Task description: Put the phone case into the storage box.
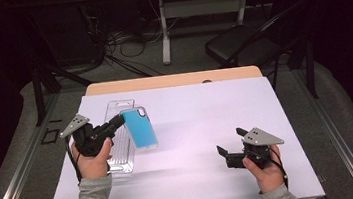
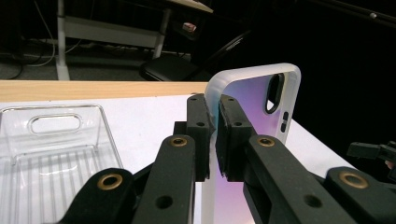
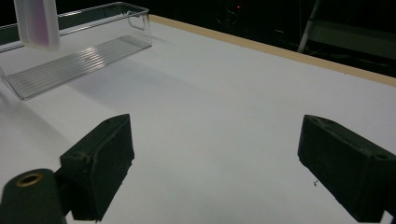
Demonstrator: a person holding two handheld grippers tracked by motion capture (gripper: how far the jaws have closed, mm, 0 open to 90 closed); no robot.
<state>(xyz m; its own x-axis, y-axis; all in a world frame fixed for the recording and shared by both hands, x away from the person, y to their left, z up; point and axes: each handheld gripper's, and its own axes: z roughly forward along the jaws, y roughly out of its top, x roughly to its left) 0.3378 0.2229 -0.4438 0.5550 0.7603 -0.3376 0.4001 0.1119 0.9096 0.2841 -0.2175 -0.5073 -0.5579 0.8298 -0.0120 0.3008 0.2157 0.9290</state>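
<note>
A blue phone case [image 1: 139,128] with a pale rim hangs above the white table sheet, and my left gripper [image 1: 115,124] is shut on its left edge. In the left gripper view the two black jaws pinch the case's [image 2: 261,100] translucent rim, its camera cutout facing up. A clear plastic tray [image 1: 120,153] lies on the sheet just below and left of the case. My right gripper [image 1: 231,144] rests low at the front right, open, with nothing between its jaws. In the right gripper view the case's end [image 3: 36,23] hangs above the tray [image 3: 74,56] at the far left.
The white sheet [image 1: 207,126] covers a wooden table whose far edge [image 1: 172,80] shows. Beyond it are a black folding chair [image 1: 246,43], a desk frame and floor cables. The right gripper [image 2: 373,151] peeks in at the right of the left gripper view.
</note>
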